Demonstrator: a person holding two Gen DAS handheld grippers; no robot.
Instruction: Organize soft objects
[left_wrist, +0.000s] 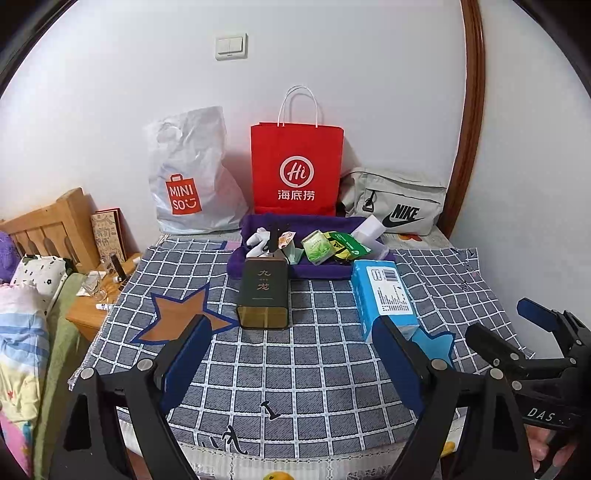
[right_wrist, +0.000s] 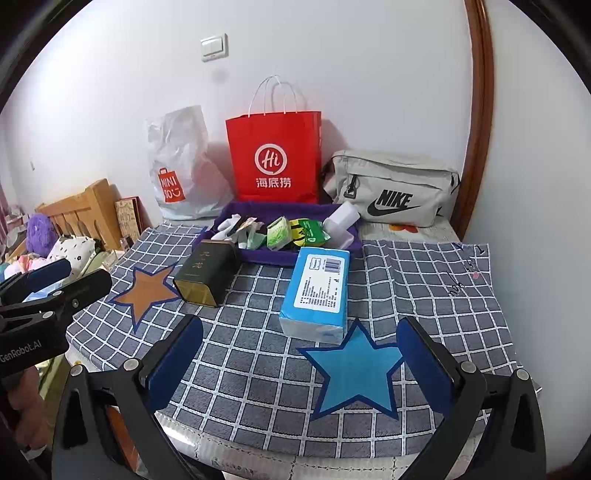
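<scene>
A blue tissue pack (left_wrist: 384, 295) (right_wrist: 317, 291) lies on the checked cloth beside a dark tea tin (left_wrist: 264, 291) (right_wrist: 207, 273). Behind them, a purple tray (left_wrist: 321, 271) (right_wrist: 266, 256) holds several small packets and white items. My left gripper (left_wrist: 291, 325) (right_wrist: 88, 271) hovers open over the cloth short of the tin, with nothing between its fingers. My right gripper (right_wrist: 299, 325) (left_wrist: 495, 317) is open too, above a blue star (right_wrist: 354, 373) just in front of the tissue pack. An orange star (left_wrist: 177, 317) (right_wrist: 144, 291) lies left of the tin.
Along the wall stand a white Miniso bag (left_wrist: 192, 177), a red paper bag (left_wrist: 295, 166) (right_wrist: 273, 158) and a grey Nike pouch (left_wrist: 399, 203) (right_wrist: 391, 192). A wooden nightstand (left_wrist: 92, 306) with small items and a bed with pillows lie left of the table's edge.
</scene>
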